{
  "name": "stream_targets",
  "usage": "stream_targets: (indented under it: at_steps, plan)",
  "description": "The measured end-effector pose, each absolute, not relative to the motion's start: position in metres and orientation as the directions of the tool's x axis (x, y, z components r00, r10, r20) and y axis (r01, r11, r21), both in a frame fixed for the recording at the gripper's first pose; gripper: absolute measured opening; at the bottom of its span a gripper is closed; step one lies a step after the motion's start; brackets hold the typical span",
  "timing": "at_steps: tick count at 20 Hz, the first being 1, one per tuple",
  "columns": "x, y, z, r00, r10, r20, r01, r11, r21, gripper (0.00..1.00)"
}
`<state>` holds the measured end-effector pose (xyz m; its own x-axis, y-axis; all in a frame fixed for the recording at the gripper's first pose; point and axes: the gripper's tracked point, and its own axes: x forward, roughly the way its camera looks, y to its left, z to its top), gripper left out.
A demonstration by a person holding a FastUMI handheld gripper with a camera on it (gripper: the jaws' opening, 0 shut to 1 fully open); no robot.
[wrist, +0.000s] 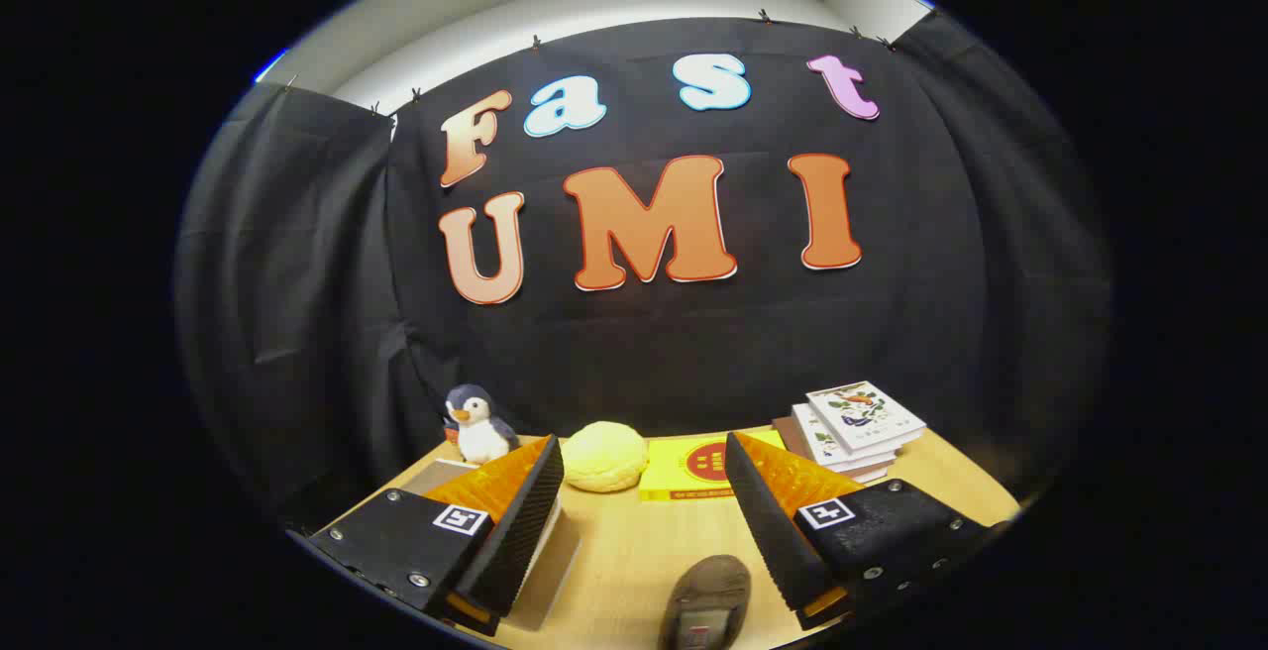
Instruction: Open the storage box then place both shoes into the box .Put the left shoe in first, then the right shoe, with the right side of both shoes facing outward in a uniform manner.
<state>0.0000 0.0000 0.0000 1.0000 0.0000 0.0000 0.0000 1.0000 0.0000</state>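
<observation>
Rounded, maybe suede shoe point(705, 610) between spread ridged tongs point(644, 467).

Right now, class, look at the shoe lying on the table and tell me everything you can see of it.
The shoe is dark brown, rounded at the toe, with a pale insole patch showing in its opening. It lies flat on the wooden table, toe pointing away toward the yellow box, its heel end cut off from sight. It sits low between the open fingers of the gripper, nearer the right one; whether it touches that finger is unclear.
</observation>
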Motion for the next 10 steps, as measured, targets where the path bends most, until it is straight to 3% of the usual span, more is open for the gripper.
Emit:
stream_targets:
  at_steps: [10]
  plan:
    - [-0.011, -0.032, 0.006, 0.995, -0.096, 0.004, 0.096, 0.995, -0.023, 0.98]
